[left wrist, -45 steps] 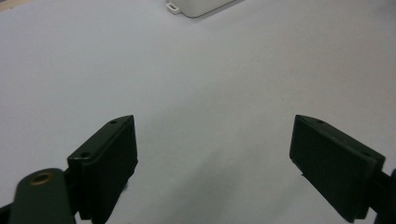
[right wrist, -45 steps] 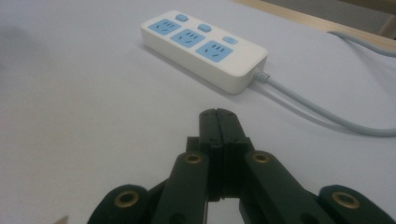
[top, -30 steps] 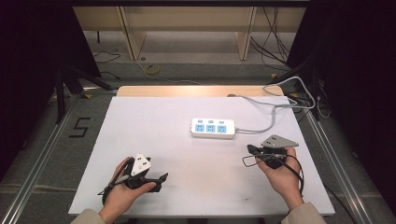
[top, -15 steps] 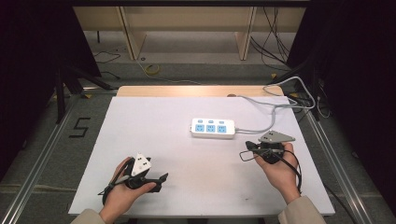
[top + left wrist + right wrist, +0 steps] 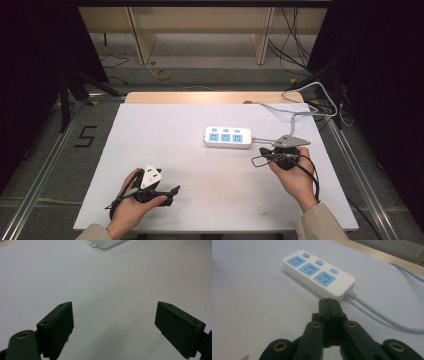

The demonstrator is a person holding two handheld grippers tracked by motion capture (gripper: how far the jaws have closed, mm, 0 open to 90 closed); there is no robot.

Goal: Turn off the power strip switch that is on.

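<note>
1. High view: your right gripper (image 5: 261,159) lies on the white desk (image 5: 165,135), just off the cord end of the power strip (image 5: 227,137), on the side nearer you. Your right hand (image 5: 295,175) holds it from behind, and its grey plate sits beside the strip's cord (image 5: 295,112).
2. Right gripper view: your jaws are clenched flat against each other with nothing between them. Their tips point at the cord end of the power strip (image 5: 318,275), close to it but apart from it.
3. Power strip: a white block with three blue sockets and three blue buttons in a row. It lies flat on the desk, its grey cord running from the end near your right gripper toward the desk's far corner.
4. High view: your left gripper (image 5: 172,191) rests on the desk well apart from the power strip, toward the near edge, in your left hand (image 5: 131,202). Its tips point roughly toward the strip's side of the desk.
5. Left gripper view: your jaws stand released and wide apart, with bare desk between them. A corner of the power strip (image 5: 105,243) shows at the top edge, far beyond the tips.
</note>
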